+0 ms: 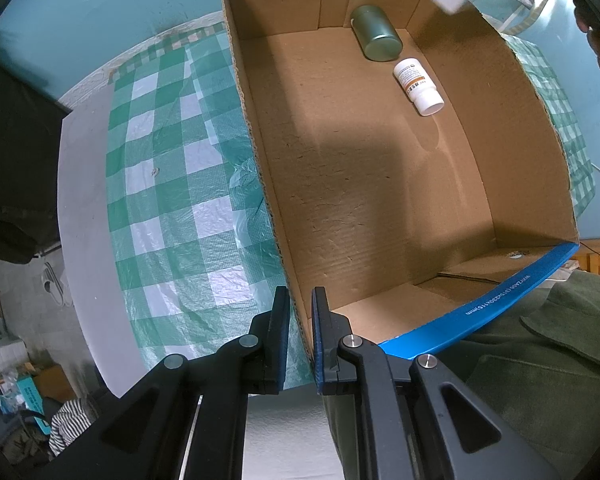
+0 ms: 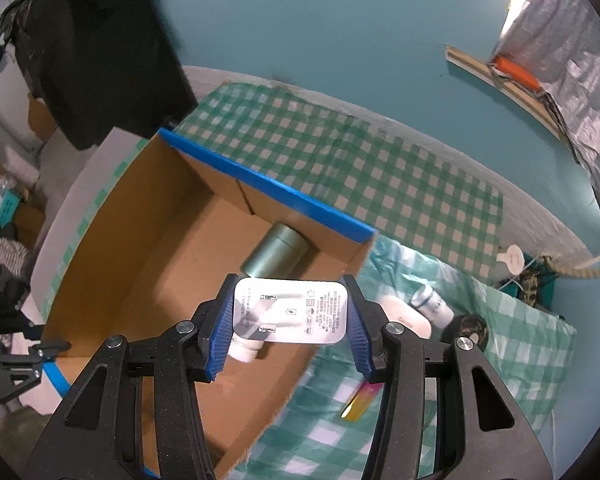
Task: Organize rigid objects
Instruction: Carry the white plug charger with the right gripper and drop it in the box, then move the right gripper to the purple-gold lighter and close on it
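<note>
Clamping the white charger (image 2: 290, 310) across its short smooth sides at centre frame above the cardboard box (image 2: 148, 240), the right gripper (image 2: 288, 330) holds something light, rigid, probably slippery, while the left gripper (image 1: 300, 336), jaws narrow, pinches the box wall at lower centre.

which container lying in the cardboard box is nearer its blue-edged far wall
The green metal canister, lying against the far wall. The white pill bottle with the orange label lies further from that wall, along the side wall.
</note>
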`<state>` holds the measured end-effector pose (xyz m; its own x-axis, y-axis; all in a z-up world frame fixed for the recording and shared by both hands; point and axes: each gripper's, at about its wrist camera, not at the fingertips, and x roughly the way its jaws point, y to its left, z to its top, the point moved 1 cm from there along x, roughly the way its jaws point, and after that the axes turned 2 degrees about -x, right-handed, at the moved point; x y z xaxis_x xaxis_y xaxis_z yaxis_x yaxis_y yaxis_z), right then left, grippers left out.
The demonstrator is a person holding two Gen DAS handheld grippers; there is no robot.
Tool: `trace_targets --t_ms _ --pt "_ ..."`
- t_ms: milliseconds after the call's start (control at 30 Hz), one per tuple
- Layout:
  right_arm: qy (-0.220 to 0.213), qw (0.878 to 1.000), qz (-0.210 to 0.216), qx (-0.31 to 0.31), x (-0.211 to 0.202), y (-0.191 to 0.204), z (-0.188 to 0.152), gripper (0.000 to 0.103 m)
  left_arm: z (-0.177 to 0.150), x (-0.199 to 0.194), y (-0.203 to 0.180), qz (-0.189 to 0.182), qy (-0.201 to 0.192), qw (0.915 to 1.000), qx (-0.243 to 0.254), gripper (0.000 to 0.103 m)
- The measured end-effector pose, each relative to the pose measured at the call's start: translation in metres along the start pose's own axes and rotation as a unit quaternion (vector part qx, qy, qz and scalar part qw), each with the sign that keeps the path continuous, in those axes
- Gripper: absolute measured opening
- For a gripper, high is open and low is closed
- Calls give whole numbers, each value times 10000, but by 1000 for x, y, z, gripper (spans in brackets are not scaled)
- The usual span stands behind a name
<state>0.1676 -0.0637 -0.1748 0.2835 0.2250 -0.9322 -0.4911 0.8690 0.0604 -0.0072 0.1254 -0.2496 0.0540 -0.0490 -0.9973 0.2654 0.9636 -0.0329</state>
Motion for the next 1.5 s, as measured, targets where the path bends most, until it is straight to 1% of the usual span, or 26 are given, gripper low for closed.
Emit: trace_targets --t_ms 33,67,100,133,400,867,1000,1100,1267,1400,1500 --pt "22 10000 -1 -15 2 1 1 49 0 0 0 5 -4 10000 2 10" --pt "23 10000 13 -28 3 2 1 46 0 1 0 5 -10 10000 -1 10" --pt "21 10000 53 -28 4 2 2 34 0 0 0 4 -10 10000 -4 10" --pt "43 10000 89 -6 5 3 4 33 0 0 0 5 -11 10000 -2 10" --pt "141 9998 153 21 10 6 9 33 0 0 1 3 -5 10000 -7 10" --pt "-22 9997 141 222 -13 4 7 33 1 -2 0 19 1 10000 37 10" --pt "-17 9994 88 320 -19 -3 2 34 1 -2 0 20 3 10000 37 10" --pt "-9 9991 46 432 -22 -11 -3 38 1 -2 0 18 3 10000 38 10" --pt "26 9979 -31 651 -26 -27 -14 39 1 -2 0 17 0 10000 35 10" --pt "55 9961 -63 875 -27 -40 -25 43 2 -2 0 17 4 10000 28 10" --pt "117 9947 -105 1016 -25 -51 -34 44 1 -2 0 13 1 10000 23 10"
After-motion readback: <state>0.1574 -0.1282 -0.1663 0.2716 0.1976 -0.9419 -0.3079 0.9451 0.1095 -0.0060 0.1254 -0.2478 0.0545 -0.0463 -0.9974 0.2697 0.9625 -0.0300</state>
